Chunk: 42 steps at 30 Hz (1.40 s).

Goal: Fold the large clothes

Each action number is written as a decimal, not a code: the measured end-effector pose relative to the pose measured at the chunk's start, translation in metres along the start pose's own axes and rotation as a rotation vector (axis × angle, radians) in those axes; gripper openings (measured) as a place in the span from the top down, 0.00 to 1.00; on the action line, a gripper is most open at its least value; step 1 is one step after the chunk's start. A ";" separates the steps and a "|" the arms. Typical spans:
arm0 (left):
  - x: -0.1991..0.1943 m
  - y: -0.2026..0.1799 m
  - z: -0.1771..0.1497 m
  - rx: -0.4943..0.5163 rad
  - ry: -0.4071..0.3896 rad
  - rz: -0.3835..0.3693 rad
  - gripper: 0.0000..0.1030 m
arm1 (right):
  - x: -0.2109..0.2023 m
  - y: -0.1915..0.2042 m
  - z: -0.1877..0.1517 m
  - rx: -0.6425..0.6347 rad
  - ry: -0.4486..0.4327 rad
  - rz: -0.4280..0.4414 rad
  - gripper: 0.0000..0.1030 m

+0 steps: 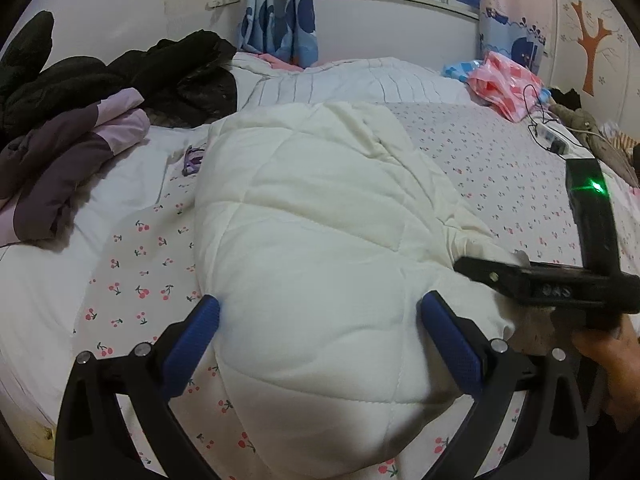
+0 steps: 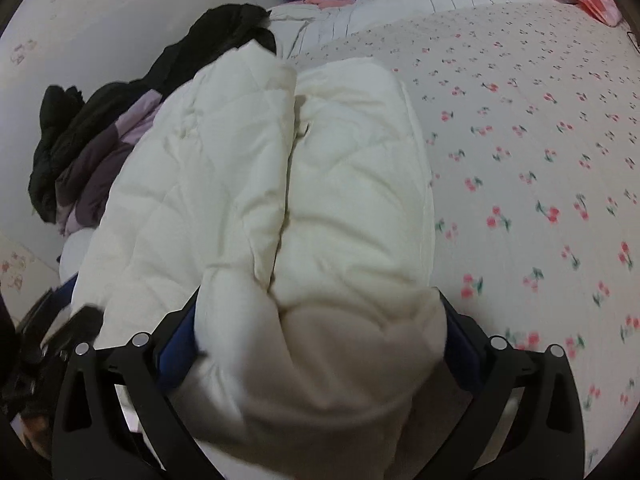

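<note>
Between the right gripper (image 2: 320,344) fingers sits a thick bunch of the white quilted coat (image 2: 280,184), jaws spread wide round it and pressing both sides, so it's holding the near end. Left gripper (image 1: 318,344) jaws are wide too, straddling the coat's bulk w/ blue pads (image 1: 196,344) touching or just beside the fabric; can't tell if it really grips. The coat lies lengthwise on the cherry-print bedsheet (image 1: 136,280), already doubled, w/ a seam running down the middle in the right wrist view.

Risks, as I judge them: padding is puffy and slick, so the right's fat bunch may squeeze out if lifted fast. If the left isn't clamped, the fold springs open. Dark clothes pile (image 1: 80,120) lies just beside the coat's far left edge; dragging that way could snag it. Charger cable (image 1: 548,128) sits well apart on the right.
</note>
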State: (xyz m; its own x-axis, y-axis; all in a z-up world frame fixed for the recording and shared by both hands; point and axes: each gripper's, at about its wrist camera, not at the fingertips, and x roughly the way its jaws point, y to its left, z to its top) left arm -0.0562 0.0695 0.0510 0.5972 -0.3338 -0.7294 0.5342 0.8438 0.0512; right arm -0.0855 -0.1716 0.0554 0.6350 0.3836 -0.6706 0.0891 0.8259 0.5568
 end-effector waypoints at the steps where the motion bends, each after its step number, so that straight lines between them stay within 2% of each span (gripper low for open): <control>1: 0.000 0.000 0.000 0.001 0.000 -0.001 0.07 | -0.001 0.000 -0.001 0.004 0.010 0.005 0.06; 9: -0.002 -0.002 -0.001 0.021 -0.006 0.008 0.07 | -0.006 0.002 -0.005 -0.013 0.056 0.010 0.06; 18: -0.004 -0.005 -0.001 0.043 -0.022 0.026 0.07 | -0.020 -0.001 -0.010 -0.025 0.093 0.072 0.06; 22: -0.005 -0.007 -0.002 0.063 -0.028 0.036 0.07 | -0.024 0.006 -0.014 -0.065 0.095 0.050 0.06; 28: -0.009 -0.013 -0.002 0.092 -0.040 0.041 0.07 | -0.041 0.021 -0.018 -0.159 0.063 -0.037 0.06; 38: -0.011 -0.015 -0.002 0.096 -0.054 0.039 0.07 | -0.045 0.015 -0.024 -0.091 0.082 -0.023 0.06; 42: -0.022 -0.016 -0.002 0.045 -0.041 0.023 0.07 | -0.059 0.019 -0.025 -0.085 0.089 -0.056 0.06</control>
State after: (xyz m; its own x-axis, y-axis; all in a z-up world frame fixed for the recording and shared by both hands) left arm -0.0791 0.0640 0.0643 0.6326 -0.3325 -0.6995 0.5462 0.8318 0.0986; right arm -0.1408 -0.1684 0.0928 0.5600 0.3677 -0.7424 0.0549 0.8777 0.4761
